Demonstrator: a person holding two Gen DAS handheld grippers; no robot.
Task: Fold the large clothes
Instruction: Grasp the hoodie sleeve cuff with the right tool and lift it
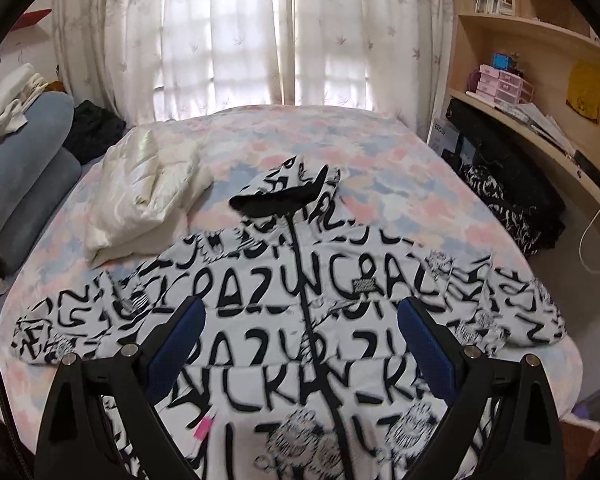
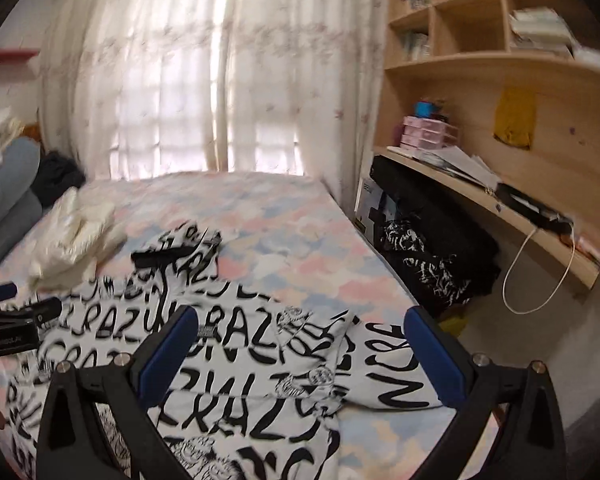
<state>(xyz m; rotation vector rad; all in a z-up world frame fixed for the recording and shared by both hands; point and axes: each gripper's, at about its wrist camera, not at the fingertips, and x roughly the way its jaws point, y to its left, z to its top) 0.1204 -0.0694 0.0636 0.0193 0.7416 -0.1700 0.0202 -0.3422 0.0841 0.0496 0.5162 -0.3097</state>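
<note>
both tongs, left (image 1: 300, 344) and right (image 2: 300, 354), gape empty over the white black-lettered puffer jacket (image 1: 292, 312) spread on the pastel-patterned bed (image 1: 340, 140).

Printed jacket (image 2: 228, 360) across pastel bed (image 2: 292, 240)

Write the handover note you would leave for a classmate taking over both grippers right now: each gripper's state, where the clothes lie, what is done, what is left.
Left gripper: open, empty, hovering over the middle of the printed jacket.
Right gripper: open, empty, above the jacket's sleeve on the desk side.
The jacket lies spread face up on the bed, zipper closed, collar toward the window, both sleeves out to the sides. A cream garment sits crumpled near the pillows.
Done: the jacket is laid out flat.
Left: no fold is visible yet. Probably bring each sleeve in across the body, then fold it over; the cream garment also looks unfolded.
</note>
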